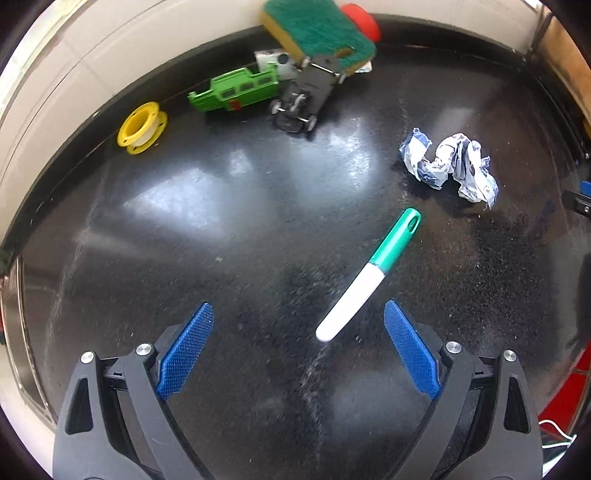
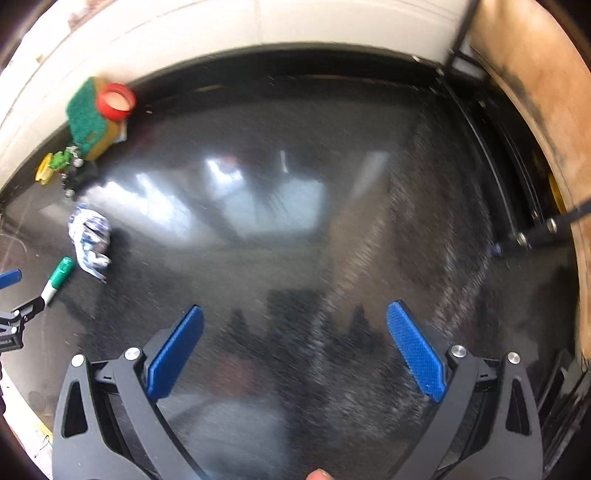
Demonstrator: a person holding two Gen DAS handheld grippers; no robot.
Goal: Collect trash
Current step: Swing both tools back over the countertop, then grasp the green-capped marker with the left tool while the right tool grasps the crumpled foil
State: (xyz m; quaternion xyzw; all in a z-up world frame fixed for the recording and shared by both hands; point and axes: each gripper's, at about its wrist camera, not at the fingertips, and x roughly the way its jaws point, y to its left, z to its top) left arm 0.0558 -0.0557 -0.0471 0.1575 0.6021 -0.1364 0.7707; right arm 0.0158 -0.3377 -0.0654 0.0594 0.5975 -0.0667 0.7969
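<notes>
While both sets of tongs hang spread wide and empty over the dark glossy surface (image 1: 229,206), nothing has been grasped yet, so I'd call this the approach step of trash collection. The left tongs (image 1: 298,314) sit just short of a green-and-white marker (image 1: 369,274), which lies diagonally, its white end between the blue pads (image 1: 186,354) in view, green cap pointing away to the right. Crumpled blue-white paper (image 1: 452,164) lies beyond the marker to the right, apart from it; that wad is the clearest piece of trash.

Far edge, against the wall: a yellow spool (image 1: 142,127), green toy truck body (image 1: 236,90), black toy chassis (image 1: 304,99), green-and-yellow sponge (image 1: 317,31) resting partly on the chassis, red cap (image 1: 362,20) behind the sponge. These look like keepers, not trash, but that's a guess.

The right tongs (image 2: 295,350) are well apart from everything, over a bare stretch of surface; the view is motion-blurred. The paper (image 2: 90,236) and marker (image 2: 59,275) show far to their left. A fingertip (image 2: 318,474) shows at the bottom edge.

Next move, likely: the left tongs pass or skip the marker, centre over the paper wad, lower, close. The wad is light and irregular, so grip its bulk, not a loose flap. No bin is visible in either view.
</notes>
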